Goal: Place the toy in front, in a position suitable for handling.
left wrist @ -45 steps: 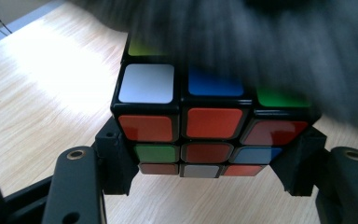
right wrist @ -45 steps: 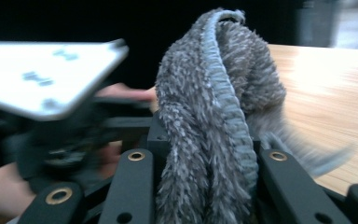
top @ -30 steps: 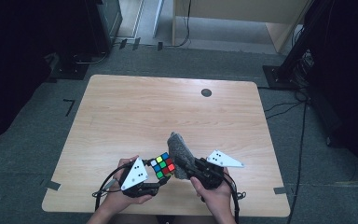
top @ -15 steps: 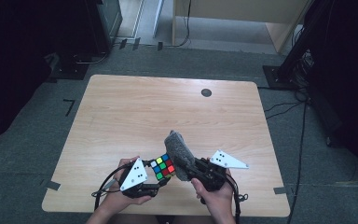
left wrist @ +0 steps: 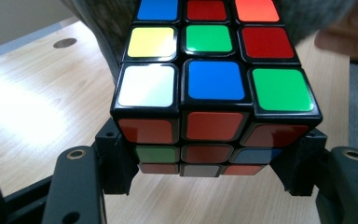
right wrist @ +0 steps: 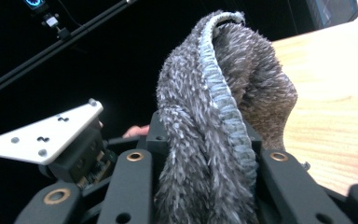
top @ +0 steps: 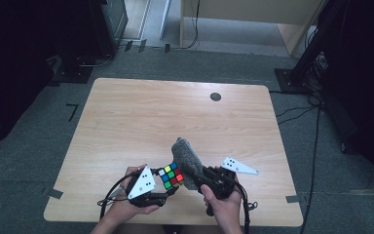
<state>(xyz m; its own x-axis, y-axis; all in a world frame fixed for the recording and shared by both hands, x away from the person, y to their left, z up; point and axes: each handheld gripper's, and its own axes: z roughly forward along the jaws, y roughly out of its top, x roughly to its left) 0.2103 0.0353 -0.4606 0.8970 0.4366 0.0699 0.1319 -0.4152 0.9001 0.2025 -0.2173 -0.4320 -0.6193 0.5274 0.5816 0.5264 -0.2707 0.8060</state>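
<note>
The left claw (top: 163,191) is clamped on the scrambled cube (top: 171,175) above the table's (top: 126,122) near edge, the right claw (top: 199,178) pinches the grey fuzzy cloth (top: 186,156) against it, and a hard wipe could twist the cube loose.

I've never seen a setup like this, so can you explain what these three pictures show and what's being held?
A person sits at a wooden table, holding a hand-operated tool with two black jaws in each hand. The high view looks down from above the table. The other two pictures come from small cameras riding on each tool. The left gripper is shut on a scrambled puzzle cube, seen close up in the left gripper view. The right gripper is shut on a fuzzy grey cloth, which stands beside the cube. The white three-cornered plates are parts of the tools.
</note>
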